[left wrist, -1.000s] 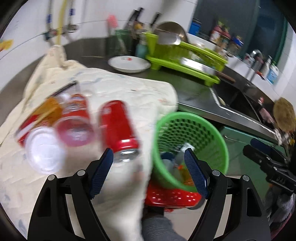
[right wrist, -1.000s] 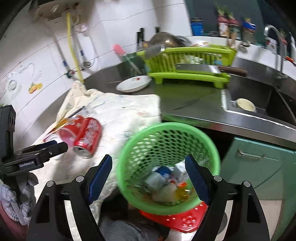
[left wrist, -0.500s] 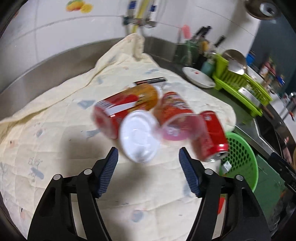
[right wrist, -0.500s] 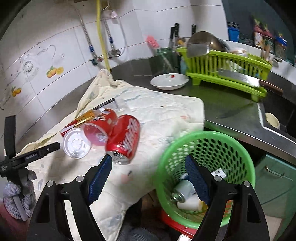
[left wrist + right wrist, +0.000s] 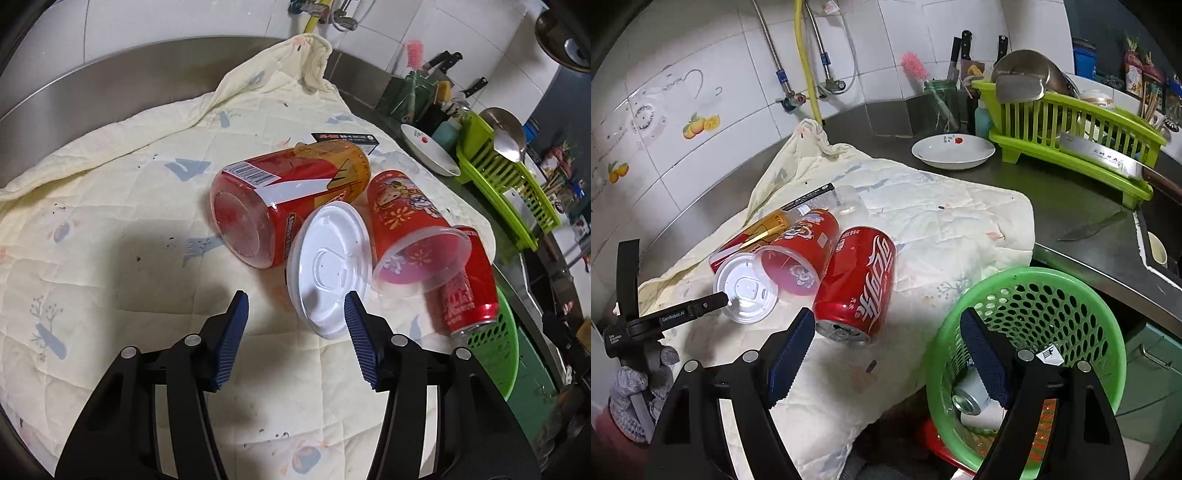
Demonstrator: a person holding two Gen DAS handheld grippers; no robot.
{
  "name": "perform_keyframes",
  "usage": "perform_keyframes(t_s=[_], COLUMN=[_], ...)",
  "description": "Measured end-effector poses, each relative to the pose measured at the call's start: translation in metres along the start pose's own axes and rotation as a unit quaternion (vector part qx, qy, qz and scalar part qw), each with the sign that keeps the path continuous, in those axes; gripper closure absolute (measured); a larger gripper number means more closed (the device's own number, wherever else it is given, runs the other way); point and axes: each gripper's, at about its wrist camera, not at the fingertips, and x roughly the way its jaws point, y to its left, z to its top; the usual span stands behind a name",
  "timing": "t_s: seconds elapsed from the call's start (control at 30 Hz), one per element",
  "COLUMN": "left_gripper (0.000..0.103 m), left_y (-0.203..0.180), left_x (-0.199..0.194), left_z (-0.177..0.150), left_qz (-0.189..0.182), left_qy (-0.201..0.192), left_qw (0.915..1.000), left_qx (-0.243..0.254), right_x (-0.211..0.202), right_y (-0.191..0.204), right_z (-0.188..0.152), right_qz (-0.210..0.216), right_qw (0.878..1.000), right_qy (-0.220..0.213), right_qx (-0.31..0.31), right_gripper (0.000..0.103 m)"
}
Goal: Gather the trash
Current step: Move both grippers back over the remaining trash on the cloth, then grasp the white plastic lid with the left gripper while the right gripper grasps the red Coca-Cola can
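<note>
The left claw (image 5: 295, 317) is hovering with jaws apart, empty; the white lid (image 5: 330, 269) is lying just ahead, touching its right finger. Likely light, thin and flexible, the lid suits an edge pinch. The right claw (image 5: 886, 343), also spread and empty, is facing the cola can (image 5: 858, 284), beside the green basket (image 5: 1108, 332).

On a quilted cloth (image 5: 923, 206) a red can (image 5: 858, 282) lies beside a clear cup (image 5: 798, 254) and white lid (image 5: 746, 291), the right gripper (image 5: 886, 352) hangs spread above the cloth's edge, and a green basket (image 5: 1071, 295) holds trash below.
</note>
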Motion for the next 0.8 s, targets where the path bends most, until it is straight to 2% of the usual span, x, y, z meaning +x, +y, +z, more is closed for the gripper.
perform_keyframes(t_s=[0.03, 0.23, 0.3, 0.43, 0.57, 0.8], left_gripper=[0.05, 0.068, 0.07, 0.084, 0.09, 0.09], left_y=[0.0, 0.003, 0.004, 0.006, 0.007, 0.006], left_x=[0.001, 0.011, 0.013, 0.016, 0.017, 0.02], left_z=[0.0, 0.002, 0.001, 0.0, 0.001, 0.002], left_qz=[-0.001, -0.008, -0.005, -0.006, -0.011, -0.02], left_qy=[0.001, 0.009, 0.011, 0.014, 0.013, 0.021], left_qw=[1.0, 0.9999, 0.9998, 0.9998, 0.9996, 0.9994], left_qx=[-0.001, -0.01, -0.013, -0.015, -0.02, -0.021], right_x=[0.003, 0.023, 0.03, 0.043, 0.055, 0.08], right_y=[-0.001, -0.006, -0.007, -0.006, -0.005, -0.003], right_z=[0.001, 0.015, 0.021, 0.03, 0.039, 0.048], right_qz=[0.003, 0.012, 0.018, 0.028, 0.036, 0.055], right_qw=[1.0, 0.999, 0.999, 0.998, 0.996, 0.991], right_qy=[0.003, 0.021, 0.029, 0.04, 0.054, 0.087], right_qx=[0.002, 0.023, 0.031, 0.041, 0.058, 0.081], right_gripper=[0.025, 0.025, 0.025, 0.025, 0.025, 0.025])
